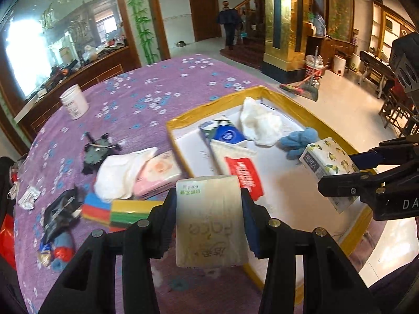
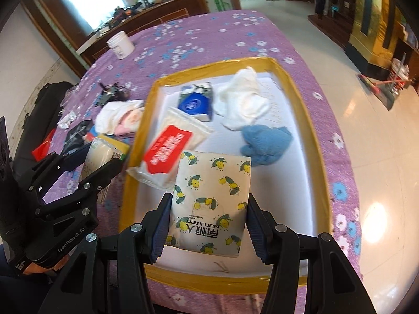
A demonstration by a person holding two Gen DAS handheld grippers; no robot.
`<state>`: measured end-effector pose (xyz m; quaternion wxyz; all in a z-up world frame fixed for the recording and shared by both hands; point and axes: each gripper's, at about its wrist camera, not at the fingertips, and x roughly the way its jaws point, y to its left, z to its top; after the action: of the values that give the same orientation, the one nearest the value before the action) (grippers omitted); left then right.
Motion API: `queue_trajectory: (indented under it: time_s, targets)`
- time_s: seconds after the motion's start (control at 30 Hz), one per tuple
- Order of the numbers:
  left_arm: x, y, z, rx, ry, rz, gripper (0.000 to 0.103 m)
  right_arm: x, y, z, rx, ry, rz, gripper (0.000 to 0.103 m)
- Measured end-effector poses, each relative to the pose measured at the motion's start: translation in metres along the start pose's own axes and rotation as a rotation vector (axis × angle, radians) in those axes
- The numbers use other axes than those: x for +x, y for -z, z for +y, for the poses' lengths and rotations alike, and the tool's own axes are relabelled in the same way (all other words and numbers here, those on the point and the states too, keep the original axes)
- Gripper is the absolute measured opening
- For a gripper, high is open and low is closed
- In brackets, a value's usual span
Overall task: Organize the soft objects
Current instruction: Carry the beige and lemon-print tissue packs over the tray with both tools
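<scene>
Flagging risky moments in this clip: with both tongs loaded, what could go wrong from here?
1. The left tongs pinch the plain beige tissue pack by its soft sides; it might slip.
2. The right tongs' lemon-print tissue pack may land on the red-labelled wipes pack, cluttering the yellow-rimmed white tray.

A table under a purple floral cloth (image 1: 162, 83) carries a shallow white tray with a yellow taped rim (image 2: 154, 96). Directly on the cloth lie a white plastic tub (image 1: 74, 101) near the far edge, a folded white cloth (image 1: 117, 172) over a pink tissue pack (image 1: 157, 175), striped coloured sponges (image 1: 115, 210), a black wrapper (image 1: 60, 214) and a small dark gadget (image 1: 98, 150).
</scene>
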<state>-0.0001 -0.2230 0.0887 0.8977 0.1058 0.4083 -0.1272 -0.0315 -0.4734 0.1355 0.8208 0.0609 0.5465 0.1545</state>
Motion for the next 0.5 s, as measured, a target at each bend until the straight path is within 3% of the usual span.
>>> queue_trajectory:
  time_s: [0.5]
  targets:
    - [0.035, 0.007, -0.047, 0.078, 0.061, 0.058, 0.045, 0.022, 0.003, -0.025, -0.040, 0.147, 0.049, 0.058]
